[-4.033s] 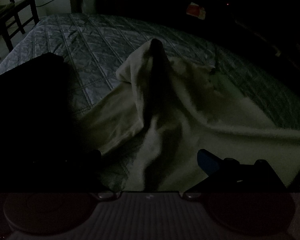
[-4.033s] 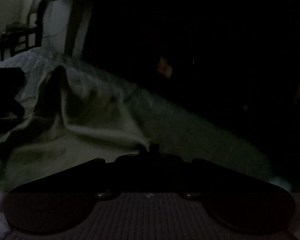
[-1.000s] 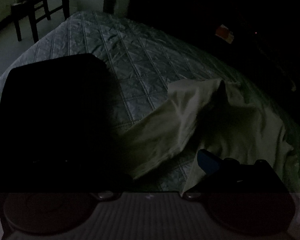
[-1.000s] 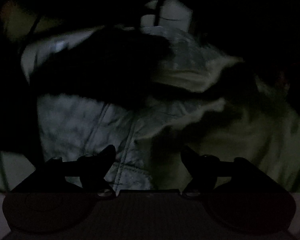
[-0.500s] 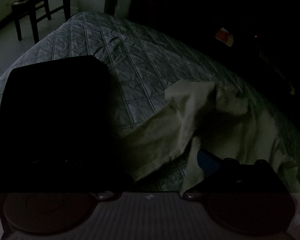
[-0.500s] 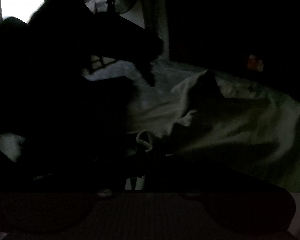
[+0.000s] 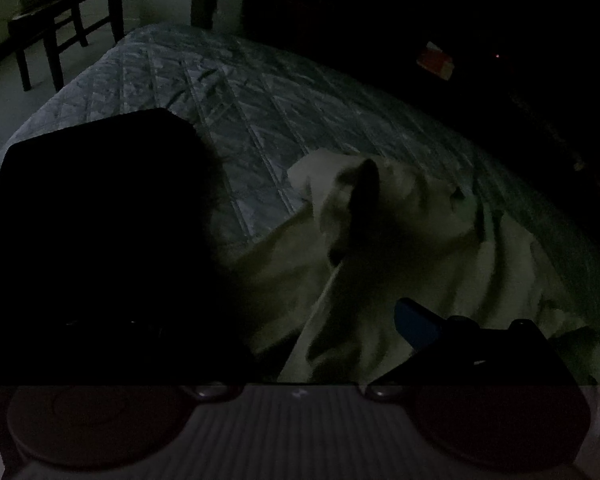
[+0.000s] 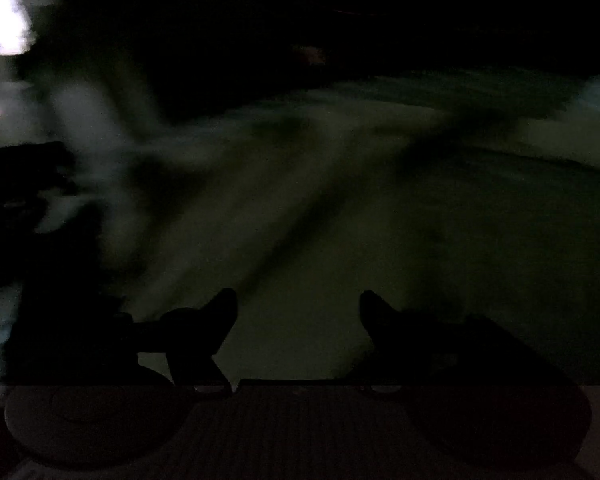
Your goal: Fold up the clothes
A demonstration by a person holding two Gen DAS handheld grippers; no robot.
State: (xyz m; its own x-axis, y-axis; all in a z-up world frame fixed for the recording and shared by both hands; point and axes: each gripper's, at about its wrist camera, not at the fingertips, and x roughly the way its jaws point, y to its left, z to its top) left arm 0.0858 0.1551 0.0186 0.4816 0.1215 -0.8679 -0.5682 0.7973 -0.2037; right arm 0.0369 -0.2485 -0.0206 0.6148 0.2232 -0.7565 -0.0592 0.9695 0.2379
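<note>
Plainly, the shirt [image 7: 400, 248] is what matters: a pale garment lying rumpled on the bed [image 7: 260, 120], not flat and not in any neat fold.

- From the left claw [image 7: 300, 320], the cloth lies straight ahead and off to the right. One ridge runs away from just before the fingers to a raised peak farther ahead.
- Only one left finger shows, the blue-padded one, standing wide of the middle line. The other is lost in the dark. I judge this claw spread open with nothing pinched.
- A dark block [image 7: 100, 220], perhaps a folded piece, sits ahead and left of that claw, beside the shirt's near edge. Whether they touch I cannot tell.
- The right claw [image 8: 297, 300] has both fingers well apart and nothing between them. Its view is smeared, but pale cloth [image 8: 320, 200] fills the space just ahead, with creases slanting from near left to far right.
- By my reading, the right claw is nearer the cloth body, and the left is nearer the ridge and its near end.
- Any coming grip would turn on that slant. The long run goes away and rightward from both claws, so an edge would be met across it. No hem or corner is clear enough to name.
- A chair [image 7: 60, 20] stands far ahead and left, beyond the bed.
</note>
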